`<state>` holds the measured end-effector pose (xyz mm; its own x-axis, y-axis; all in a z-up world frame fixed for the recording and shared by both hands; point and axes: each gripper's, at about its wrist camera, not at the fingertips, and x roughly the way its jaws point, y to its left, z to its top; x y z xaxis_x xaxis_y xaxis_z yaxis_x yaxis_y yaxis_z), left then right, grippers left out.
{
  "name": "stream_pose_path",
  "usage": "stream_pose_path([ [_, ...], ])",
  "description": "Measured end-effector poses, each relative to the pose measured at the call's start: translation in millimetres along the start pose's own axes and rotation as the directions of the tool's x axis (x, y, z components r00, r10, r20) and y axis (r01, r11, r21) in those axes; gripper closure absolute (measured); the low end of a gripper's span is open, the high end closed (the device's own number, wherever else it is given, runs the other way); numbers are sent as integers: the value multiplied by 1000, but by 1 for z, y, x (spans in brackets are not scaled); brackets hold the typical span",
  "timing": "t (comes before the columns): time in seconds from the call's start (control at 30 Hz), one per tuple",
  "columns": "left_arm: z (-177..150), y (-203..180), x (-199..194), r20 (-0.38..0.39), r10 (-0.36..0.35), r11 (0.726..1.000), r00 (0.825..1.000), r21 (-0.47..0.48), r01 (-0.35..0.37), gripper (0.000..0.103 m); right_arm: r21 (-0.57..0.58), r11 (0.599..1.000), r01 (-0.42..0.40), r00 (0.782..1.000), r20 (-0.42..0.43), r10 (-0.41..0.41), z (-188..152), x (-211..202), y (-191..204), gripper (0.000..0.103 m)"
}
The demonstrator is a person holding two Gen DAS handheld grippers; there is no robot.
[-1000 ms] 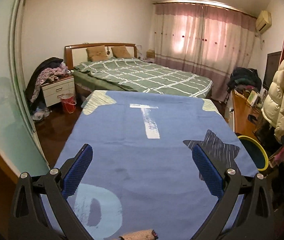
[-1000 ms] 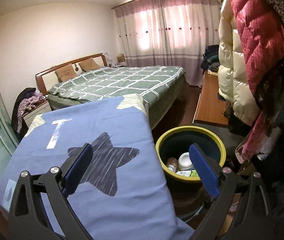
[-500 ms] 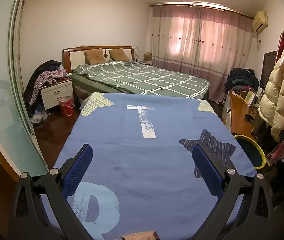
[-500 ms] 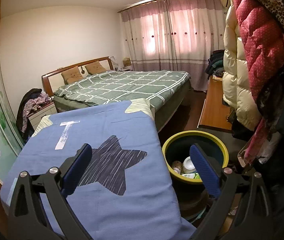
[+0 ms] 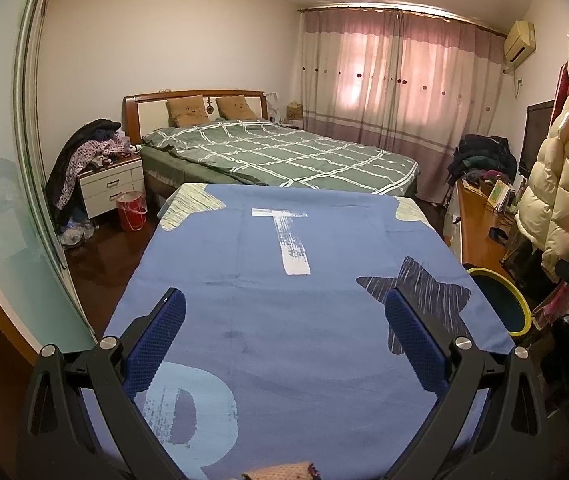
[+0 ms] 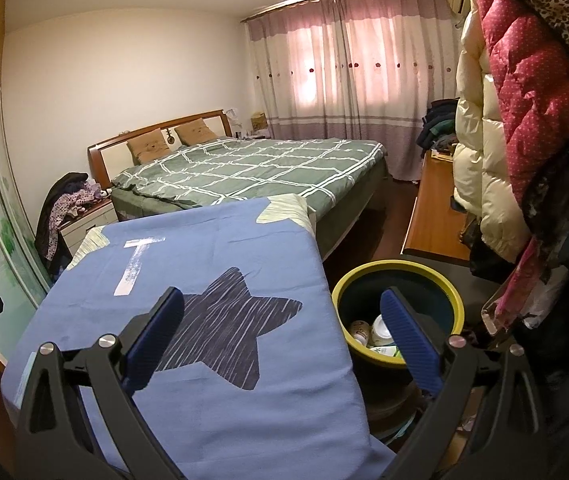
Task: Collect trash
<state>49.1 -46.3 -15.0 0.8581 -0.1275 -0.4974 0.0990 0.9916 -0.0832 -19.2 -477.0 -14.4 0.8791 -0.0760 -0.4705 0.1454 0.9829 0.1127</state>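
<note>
The yellow-rimmed bin [image 6: 398, 280] stands on the floor just beside the right edge of the counter [image 6: 212, 264] and it already holds some trash [image 6: 372, 330]: what look like a few bottles or cups. On the blue cloth [image 5: 284, 320] that covers the counter I see no trash left. The left claw [image 5: 284, 340] and the right claw [image 6: 282, 336] are both spread wide and carry nothing. So the collecting seems nearly finished, or finished.
</note>
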Motion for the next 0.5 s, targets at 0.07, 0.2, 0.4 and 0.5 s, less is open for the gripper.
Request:
stream_pose_path([
  [0.07, -1, 0, 1, -1, 1, 1000, 1000, 0, -1, 5, 1, 1000, 0, 1000, -3, 0, 0, 1, 0, 9],
  [0.2, -1, 0, 1, -1, 2, 1000, 1000, -1, -2, 5, 0, 1000, 0, 1000, -2, 0, 0, 1, 0, 9],
  [0.4, -2, 0, 3, -4, 0, 1000, 1000, 1, 0, 5, 1, 1000, -1, 1000, -4, 1, 0, 2, 0, 9],
  [0.5, -3, -1, 4, -7, 0, 1000, 1000, 3, 0, 5, 0, 1000, -2, 1000, -6, 2, -3, 3, 1, 9],
])
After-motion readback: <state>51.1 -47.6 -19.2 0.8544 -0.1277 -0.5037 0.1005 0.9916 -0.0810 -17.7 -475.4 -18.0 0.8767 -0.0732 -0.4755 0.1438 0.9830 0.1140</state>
